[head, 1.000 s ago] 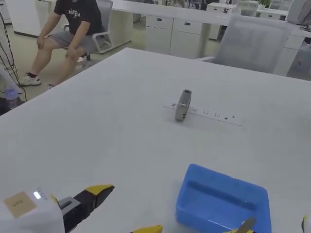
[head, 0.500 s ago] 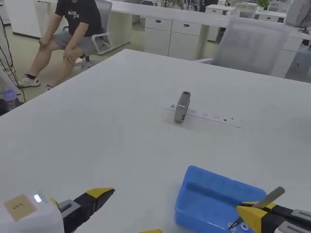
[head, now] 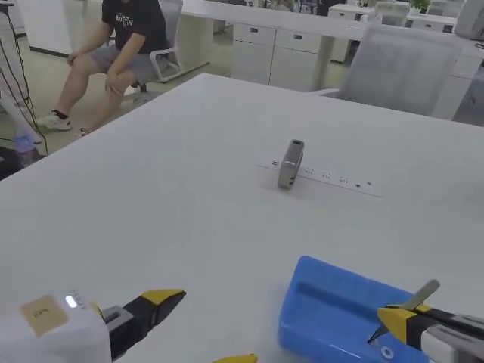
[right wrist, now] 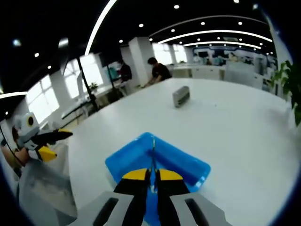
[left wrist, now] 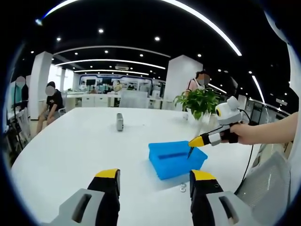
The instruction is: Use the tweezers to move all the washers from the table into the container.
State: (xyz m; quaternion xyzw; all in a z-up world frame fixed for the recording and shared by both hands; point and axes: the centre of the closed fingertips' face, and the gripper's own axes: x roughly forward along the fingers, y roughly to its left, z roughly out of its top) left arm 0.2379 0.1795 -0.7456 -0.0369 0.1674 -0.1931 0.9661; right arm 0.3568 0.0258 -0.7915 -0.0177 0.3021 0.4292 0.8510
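Tweezers point(head: 420, 296): long axis slanted in the head view, blunt grey end up and to the right, tips down and to the left into the blue container point(head: 327, 276). In the right gripper view they run straight ahead out of the jaws, a thin line ending over the container's inside. Slim, dull grey metal; whether the tips hold anything is too small to tell.

Right gripper point(right wrist: 151, 173): yellow-tipped jaws drawn nearly together, clamped on the tweezers' shaft, poised above the container's near-right part. Seen from the left gripper view it hangs over the container's far edge, tweezer tip pointing down.

Left gripper point(left wrist: 155, 174): jaws wide apart, nothing between them, low over the white table point(head: 174, 197), left of the container.

Washers point(left wrist: 182, 188): two small pale rings on the table, just beside the container's near wall in the left gripper view.

Further back: grey plug block point(head: 290, 162) upright on a flush socket strip point(head: 336, 180).
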